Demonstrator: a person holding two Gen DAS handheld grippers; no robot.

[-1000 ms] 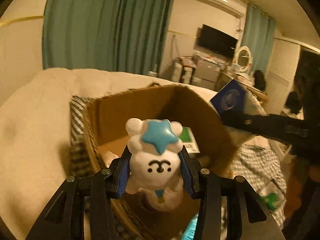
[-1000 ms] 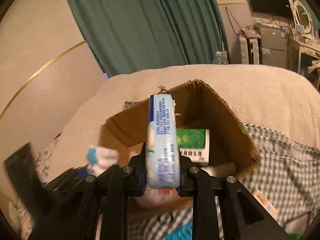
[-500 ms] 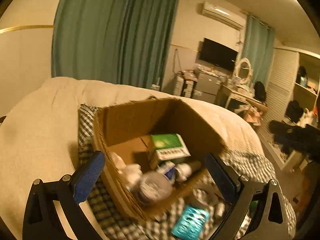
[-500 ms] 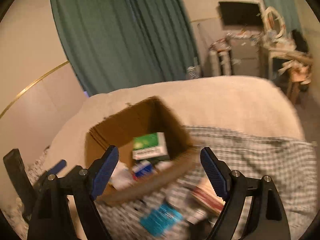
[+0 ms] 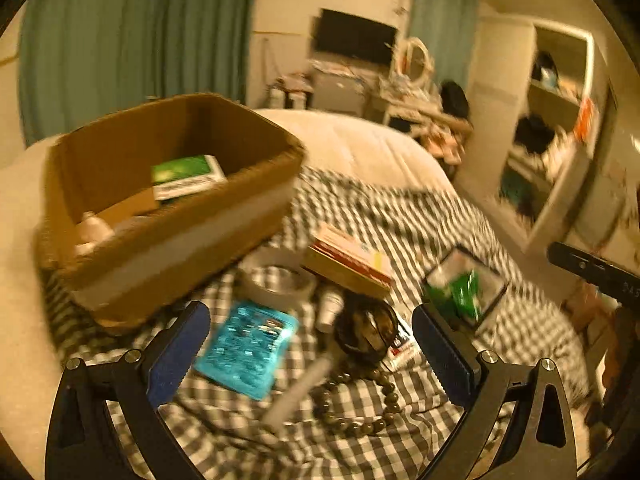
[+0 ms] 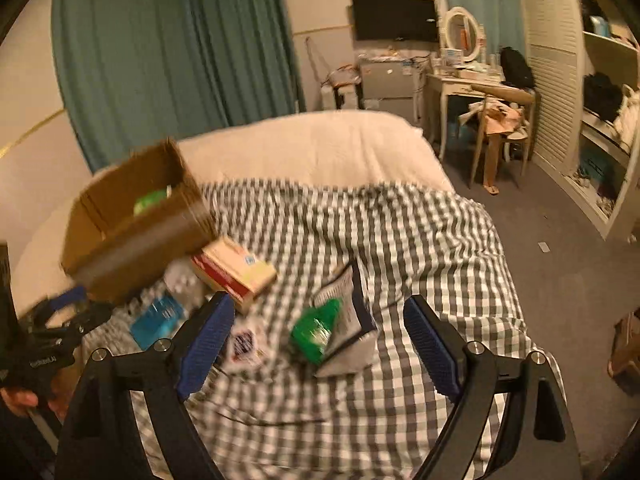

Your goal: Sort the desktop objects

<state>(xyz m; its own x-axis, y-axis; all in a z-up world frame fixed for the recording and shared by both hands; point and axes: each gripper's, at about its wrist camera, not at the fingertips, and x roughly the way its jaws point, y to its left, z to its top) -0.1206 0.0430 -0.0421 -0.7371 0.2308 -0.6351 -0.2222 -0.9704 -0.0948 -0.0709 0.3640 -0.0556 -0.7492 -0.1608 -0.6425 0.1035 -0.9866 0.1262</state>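
Your biggest hazard is the cardboard box (image 5: 160,208), which sits on the checked cloth (image 5: 420,216) at the left of the bed; items crowd right against its near wall, so a gripper swinging in low could shove the box or drag the cloth and scatter everything on it. Both views are blurred, which suggests fast motion — slow down before you commit to a grasp, or you may clip a neighbour instead of your target.

The red-and-yellow carton (image 6: 234,274) lies just beside the box corner, partly over a roll of tape (image 5: 278,284); lifting it carelessly could tip it onto the small things below. The teal packet (image 5: 248,350) is flat and slick-looking, so it will likely slide rather than lift. The green pouch (image 6: 316,334) rests on a flat dark-edged packet (image 6: 352,320) — pinch too deep and you take both. The bead string (image 5: 360,408) is loose and could snag a finger.

Your left gripper (image 5: 310,354) is spread wide and holds nothing, hanging above the teal packet and beads. Your right gripper (image 6: 318,346) is equally wide, empty, framing the green pouch without touching it.
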